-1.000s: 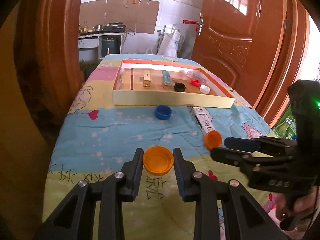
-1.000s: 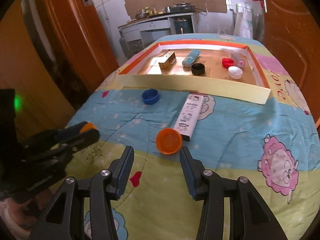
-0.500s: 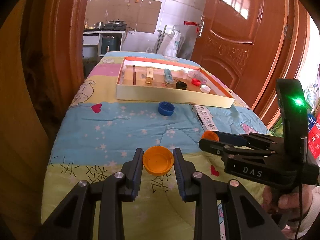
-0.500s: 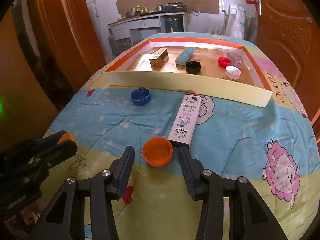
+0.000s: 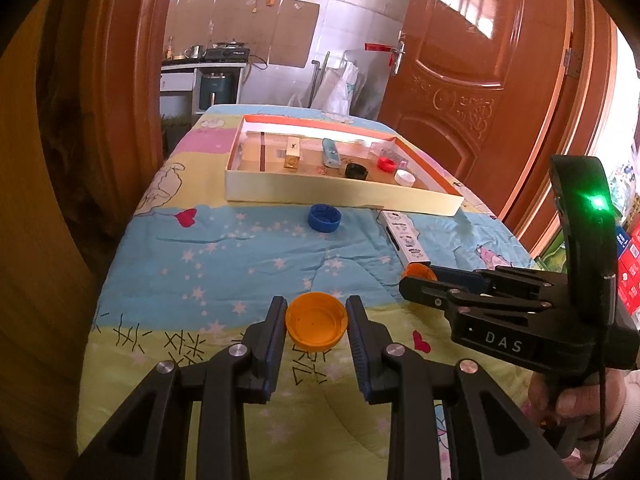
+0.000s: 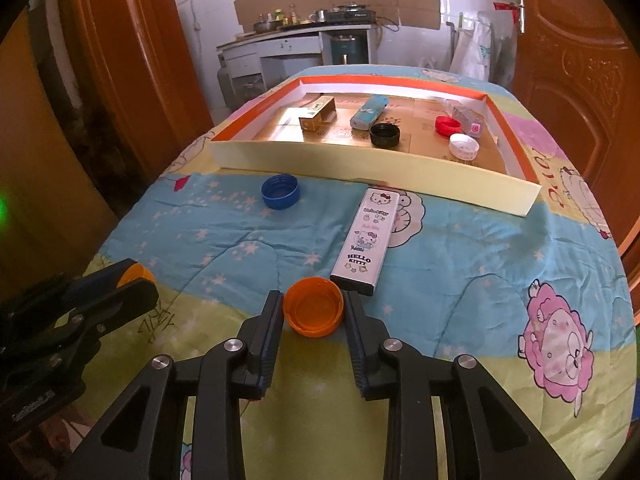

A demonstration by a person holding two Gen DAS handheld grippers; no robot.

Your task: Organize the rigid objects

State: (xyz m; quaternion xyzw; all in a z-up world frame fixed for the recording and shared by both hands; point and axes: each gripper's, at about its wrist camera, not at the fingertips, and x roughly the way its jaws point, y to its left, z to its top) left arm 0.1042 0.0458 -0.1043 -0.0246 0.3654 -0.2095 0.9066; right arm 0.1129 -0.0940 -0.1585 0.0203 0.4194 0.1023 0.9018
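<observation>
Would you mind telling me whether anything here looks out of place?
Nothing is damaged or spilled. Only a blue cap and a Hello Kitty box lie loose outside the tray, where similar caps and boxes already sit.

The person's hand [image 5: 576, 404] is cut off (bottom right); countertop items [image 6: 280, 16] too small to tell.

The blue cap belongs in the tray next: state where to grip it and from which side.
Grip the blue cap across its round side wall, gripper pads on opposite outer sides, coming down from above on the near side. It lies open side up on the quilt with bare cloth around it. The tray wall stands close behind, so a far-side approach looks cramped.
</observation>
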